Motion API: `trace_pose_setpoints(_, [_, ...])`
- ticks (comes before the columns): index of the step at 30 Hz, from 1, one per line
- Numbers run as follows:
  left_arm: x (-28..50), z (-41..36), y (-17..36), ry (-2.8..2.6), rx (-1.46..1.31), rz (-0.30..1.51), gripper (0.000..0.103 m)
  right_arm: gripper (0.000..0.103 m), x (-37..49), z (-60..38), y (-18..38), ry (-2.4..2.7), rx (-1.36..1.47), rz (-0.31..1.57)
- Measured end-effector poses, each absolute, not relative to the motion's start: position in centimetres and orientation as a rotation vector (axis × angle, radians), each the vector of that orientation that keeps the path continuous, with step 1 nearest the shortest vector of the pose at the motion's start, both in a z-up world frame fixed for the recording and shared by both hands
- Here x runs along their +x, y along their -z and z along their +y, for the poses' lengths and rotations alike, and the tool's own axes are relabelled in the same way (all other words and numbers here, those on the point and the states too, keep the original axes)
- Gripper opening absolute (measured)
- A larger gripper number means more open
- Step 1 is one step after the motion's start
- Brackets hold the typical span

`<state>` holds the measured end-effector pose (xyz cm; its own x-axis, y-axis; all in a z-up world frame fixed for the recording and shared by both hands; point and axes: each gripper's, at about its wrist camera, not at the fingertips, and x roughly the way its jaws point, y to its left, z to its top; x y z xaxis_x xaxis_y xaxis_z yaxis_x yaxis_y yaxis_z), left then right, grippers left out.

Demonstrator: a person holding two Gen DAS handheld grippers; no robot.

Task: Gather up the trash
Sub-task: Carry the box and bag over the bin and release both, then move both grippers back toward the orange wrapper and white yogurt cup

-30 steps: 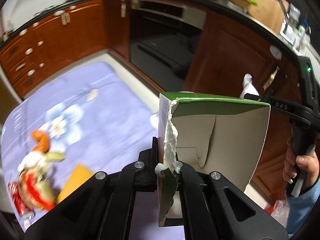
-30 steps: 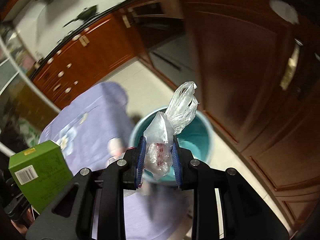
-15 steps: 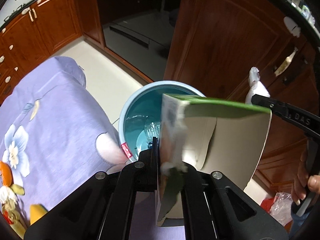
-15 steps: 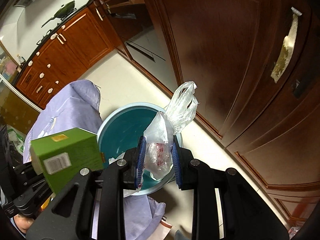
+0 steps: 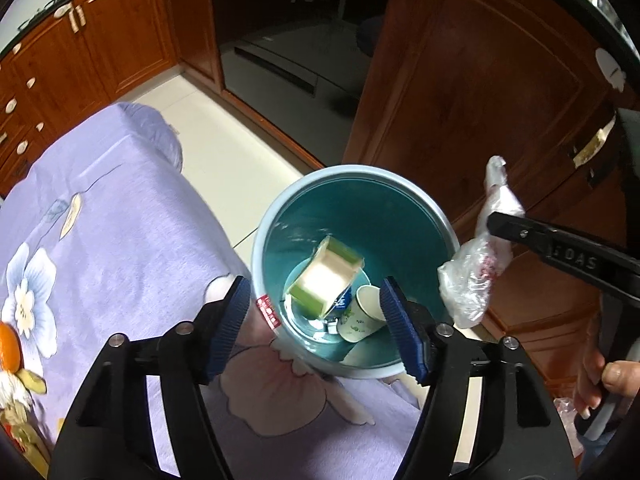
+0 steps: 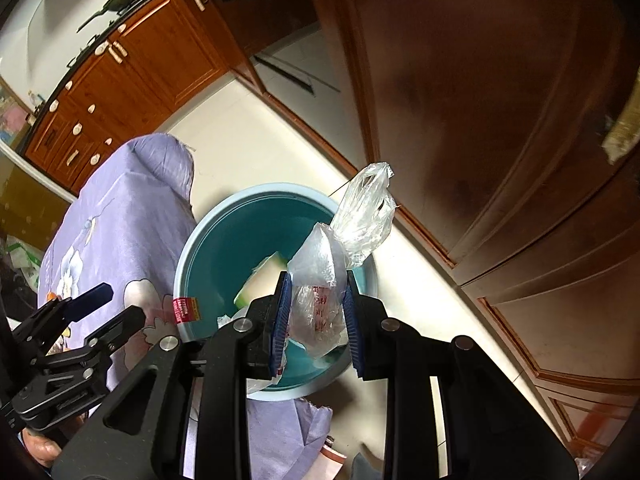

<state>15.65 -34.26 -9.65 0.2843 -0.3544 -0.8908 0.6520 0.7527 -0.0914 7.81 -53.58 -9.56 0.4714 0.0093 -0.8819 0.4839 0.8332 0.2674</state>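
Purple floral tablecloth (image 5: 112, 208) fills the left of both views, w/ the light-blue trash bin (image 5: 400, 184) just off its right edge on the floor, wood cabinets (image 5: 472, 80) at the far side. Left gripper (image 5: 316, 320) hangs above the bin's near rim, jaws spread wide, nothing between them. Right gripper (image 6: 316, 316) sits over the bin's right side w/ its blue pads pressed onto a crumpled clear plastic bag (image 6: 340, 248); bag's twisted top sticks up past the fingertips. Person's right hand (image 5: 600, 380) is cut off at the frame edge. Inside the bin: green carton (image 5: 324, 276) tilted on its side, blurred, and a paper cup (image 5: 360, 312) w/ green print lying beside it. Red label (image 5: 267, 311) on the bin's near-left rim, text too small to read. Bag has red print, illegible. Right gripper's finger reads approx "OAS".
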Motion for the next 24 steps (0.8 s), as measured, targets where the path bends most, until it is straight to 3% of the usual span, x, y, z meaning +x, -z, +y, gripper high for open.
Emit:
trace_pose_setpoints(4, [15.7,-32.8,9.1,0.659,0.298,1.077,0.087,0.036,8.7,-52.5,9.8,0.269,0.527,1.070])
trace_pose_setpoints(6, [15.3,-32.4,8.5,0.647,0.292,1.062,0.093,0.065,8.9,-52.2,10.0,0.259,0.545,1.077])
trace_pose_setpoints(10, [14.8,-31.5,7.8,0.636,0.282,1.055,0.095,0.074,8.8,-51.8,9.7,0.267,0.545,1.074])
trace_pose_setpoints(24, [11.0,-25.9,4.4,0.597,0.236,1.018,0.097,0.081,7.2,-47.4,7.0,0.250,0.519,1.070])
